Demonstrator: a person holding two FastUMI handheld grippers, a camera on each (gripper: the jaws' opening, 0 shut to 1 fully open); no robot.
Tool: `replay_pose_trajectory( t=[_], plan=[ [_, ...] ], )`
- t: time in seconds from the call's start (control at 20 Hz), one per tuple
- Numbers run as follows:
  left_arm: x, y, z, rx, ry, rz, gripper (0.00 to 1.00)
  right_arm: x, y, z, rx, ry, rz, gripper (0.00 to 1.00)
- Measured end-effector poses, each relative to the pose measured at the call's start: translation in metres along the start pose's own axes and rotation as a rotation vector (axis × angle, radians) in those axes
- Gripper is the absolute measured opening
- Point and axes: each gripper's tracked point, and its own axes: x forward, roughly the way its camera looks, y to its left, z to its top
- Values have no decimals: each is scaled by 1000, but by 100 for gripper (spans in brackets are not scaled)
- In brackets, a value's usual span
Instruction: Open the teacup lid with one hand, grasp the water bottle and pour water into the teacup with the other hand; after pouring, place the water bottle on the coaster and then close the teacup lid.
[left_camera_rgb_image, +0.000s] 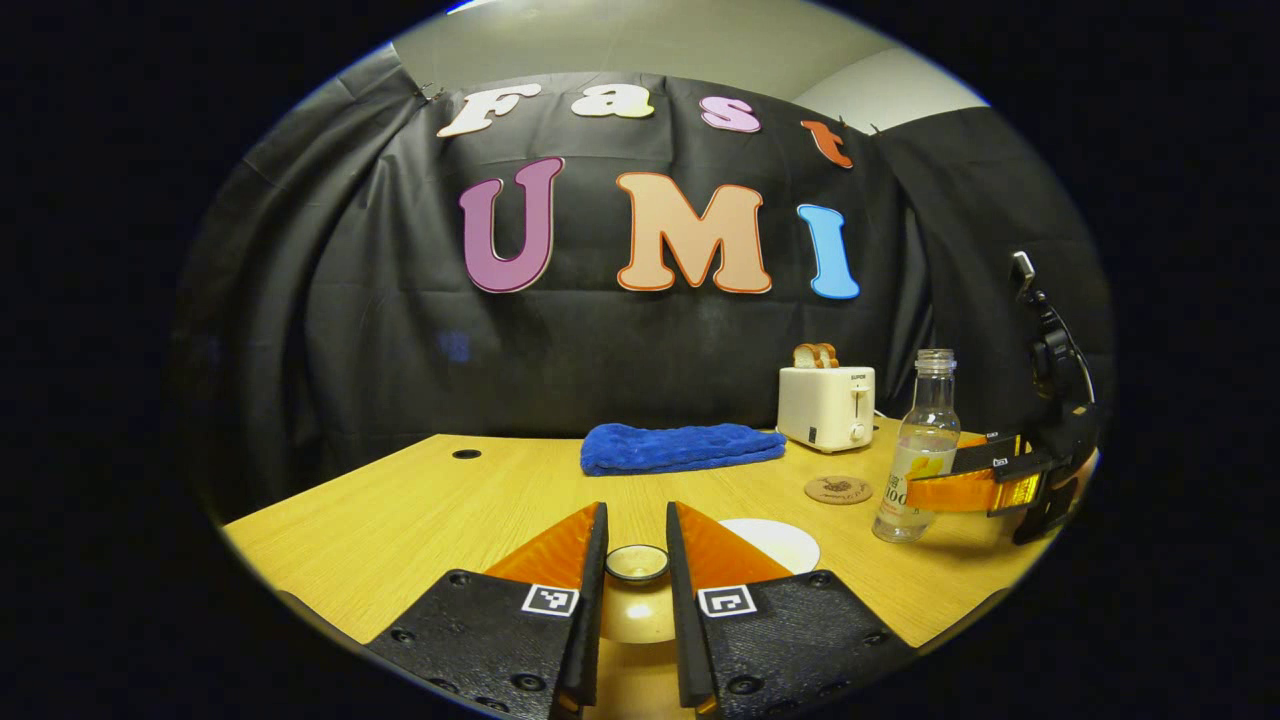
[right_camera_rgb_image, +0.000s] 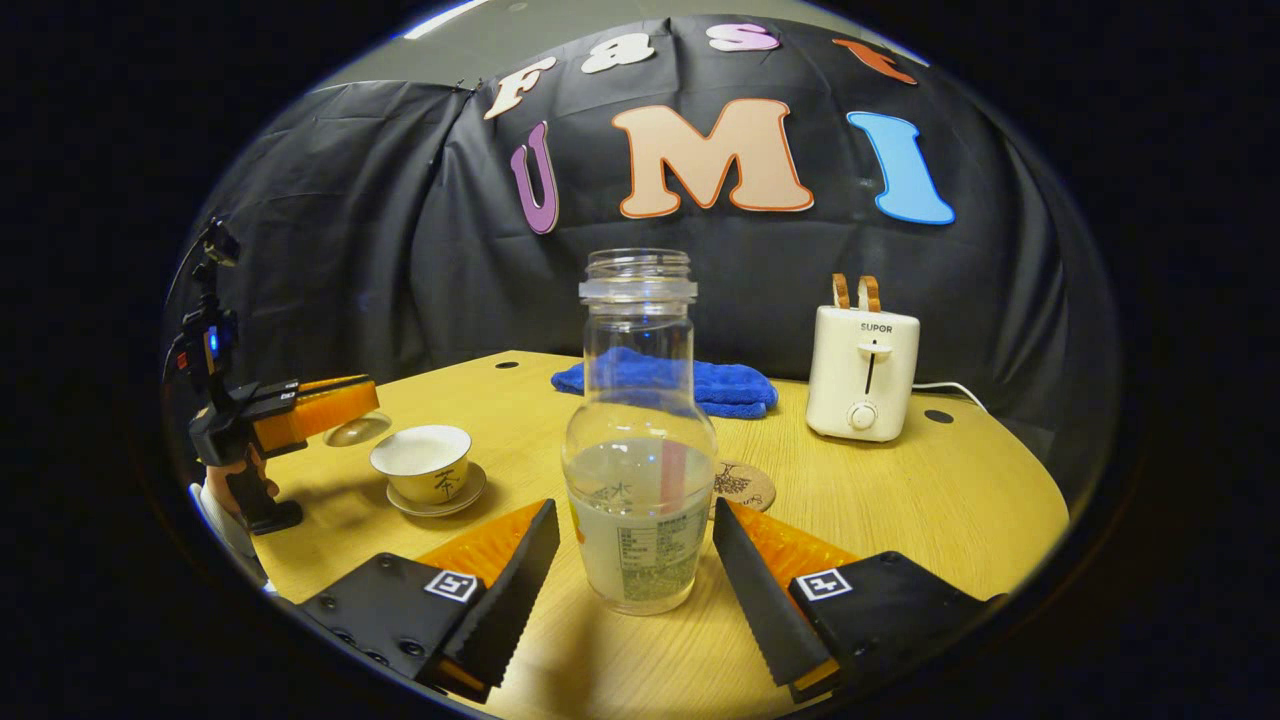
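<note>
Lid (left_camera_rgb_image: 637, 562) is off the teacup (right_camera_rgb_image: 423, 463), pinched by left gripper (left_camera_rgb_image: 637, 585) & held up beside it; right gripper (right_camera_rgb_image: 630, 560) open, straddling water bottle (right_camera_rgb_image: 638, 440) w/o contact on table (right_camera_rgb_image: 950, 500); grasp, pour, coaster (right_camera_rgb_image: 745, 484), re-lid all pending.

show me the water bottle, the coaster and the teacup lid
water bottle (right_camera_rgb_image: 638, 480): right gripper view, on its lower body at the water.
coaster (left_camera_rgb_image: 838, 489): left gripper view, on the middle of its top face.
teacup lid (left_camera_rgb_image: 637, 562): left gripper view, on its knob.
</note>
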Motion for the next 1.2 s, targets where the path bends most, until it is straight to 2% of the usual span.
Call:
replay_pose_trajectory(
  t=[0.1, 0.25, 0.6, 1.2],
  plan=[
    [-3, 6, 1, -2, -1, 10, 28, 2, 1, 0, 0, 8, -6, 96],
    [-5, 14, 1, -10, -3, 21, 29, 4, -2, -1, -4, 12, -17, 82],
    [-7, 23, 0, -4, -1, 35, 28, 1, -1, 1, -61, 14, -47, 81],
    [-10, 38, 0, -9, -3, 65, 29, 9, 14, 28, -346, -6, -114, 80]
  ],
)
